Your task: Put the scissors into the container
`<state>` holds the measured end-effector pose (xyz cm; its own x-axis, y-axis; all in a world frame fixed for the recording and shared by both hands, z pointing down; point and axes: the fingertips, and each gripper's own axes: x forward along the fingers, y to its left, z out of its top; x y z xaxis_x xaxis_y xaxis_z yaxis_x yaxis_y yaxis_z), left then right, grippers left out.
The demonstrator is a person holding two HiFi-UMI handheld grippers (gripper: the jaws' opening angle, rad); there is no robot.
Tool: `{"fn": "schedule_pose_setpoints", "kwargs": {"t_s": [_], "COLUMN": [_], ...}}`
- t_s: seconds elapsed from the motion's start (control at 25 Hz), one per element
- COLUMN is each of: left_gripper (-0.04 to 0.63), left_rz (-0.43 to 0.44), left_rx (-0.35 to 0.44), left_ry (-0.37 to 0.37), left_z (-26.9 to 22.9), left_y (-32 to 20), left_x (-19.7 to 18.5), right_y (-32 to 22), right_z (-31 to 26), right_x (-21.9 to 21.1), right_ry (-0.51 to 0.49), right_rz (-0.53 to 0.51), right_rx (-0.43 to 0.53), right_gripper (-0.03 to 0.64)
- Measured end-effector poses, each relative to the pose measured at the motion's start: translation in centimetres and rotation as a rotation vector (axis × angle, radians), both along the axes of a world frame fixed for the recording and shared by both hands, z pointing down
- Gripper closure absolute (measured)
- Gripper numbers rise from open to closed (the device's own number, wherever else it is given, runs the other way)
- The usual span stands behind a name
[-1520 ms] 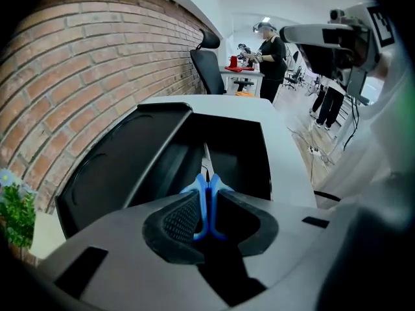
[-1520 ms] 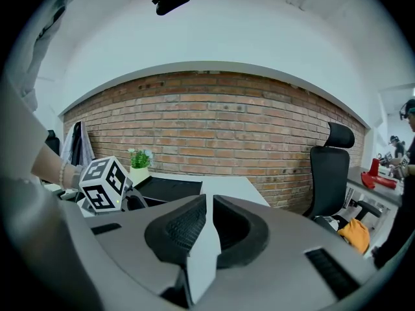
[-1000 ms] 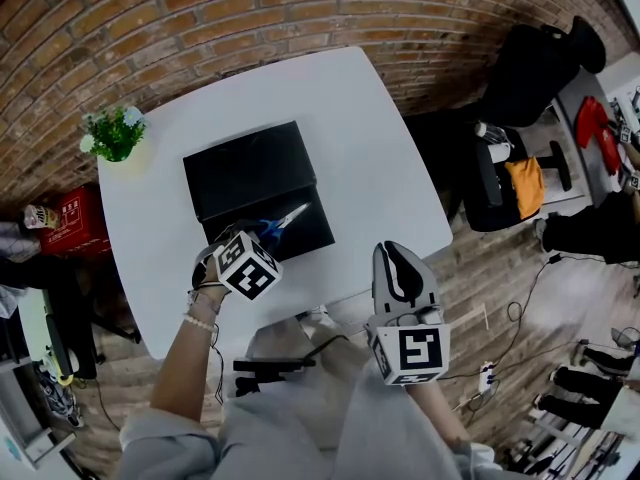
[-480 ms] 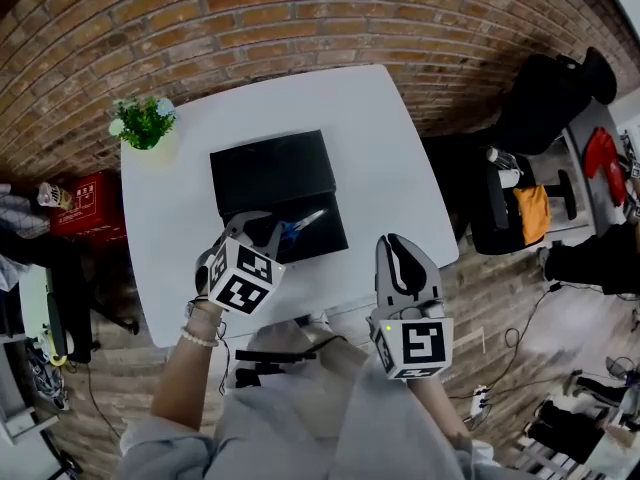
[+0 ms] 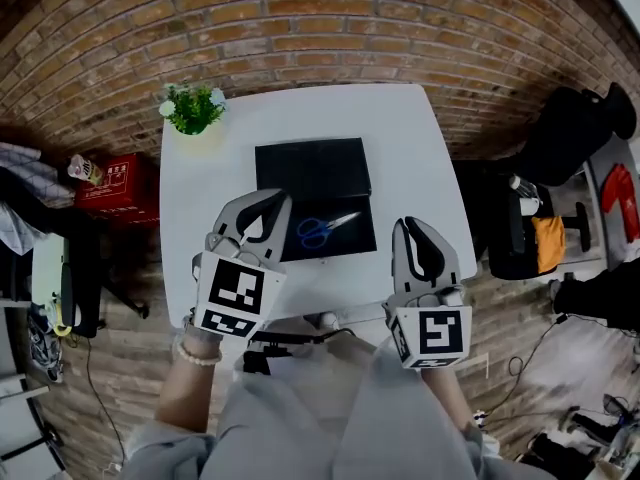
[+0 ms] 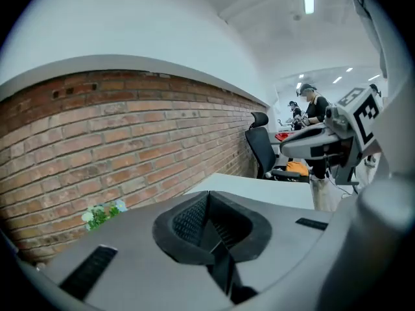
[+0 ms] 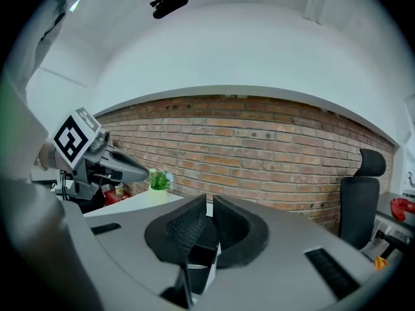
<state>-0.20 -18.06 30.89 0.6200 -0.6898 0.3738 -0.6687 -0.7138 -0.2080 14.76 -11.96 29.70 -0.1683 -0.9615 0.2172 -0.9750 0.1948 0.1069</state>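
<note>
A: Tongs check: left tongs pressed together, right tongs all but together, both empty.
B: Scissors?
A: Lying in the container on the surface, between both tips, blades pointing far-right, handles nearer the left. Neither gripper view shows them.

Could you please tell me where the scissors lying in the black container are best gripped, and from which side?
Probably at the neck by the pivot, where the blue handles meet the blades. The scissors lie flat and seemingly closed in the black container, so that part is narrow and stiff. Come straight down from above, closing across it; the left tongs are nearer.
</note>
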Motion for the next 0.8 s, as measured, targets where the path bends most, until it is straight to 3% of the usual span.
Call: {"fn": "schedule_pose_setpoints", "kwargs": {"t_s": [0.32,0.44,0.56,0.8], "left_gripper": [0.577,0.577,0.577,0.577], "left_rz": [-0.094,-0.122,-0.130,-0.120], "left_rx": [0.064,0.088,0.108,0.105], "left_ry": [0.062,0.119,0.169,0.186], "left_z": [-4.4,-5.6,-6.7,-7.0], "left_y": [2.2,3.3,4.3,6.0], "left_x": [-4.2,-5.2,-5.4,-5.7], "right_y": [0.0,0.3,0.6,1.2], "right_z": [-2.4,-2.9,-3.3,-4.1], "right_x": [-3.5,-4.7,-5.5,-6.5], "right_ry": [-0.003,0.002,0.004,0.013], "right_rz": [-0.096,-0.128,-0.154,-0.181], "right_rx": [0.057,0.064,0.069,0.081], "right_gripper": [0.557,0.557,0.557,0.558]}}
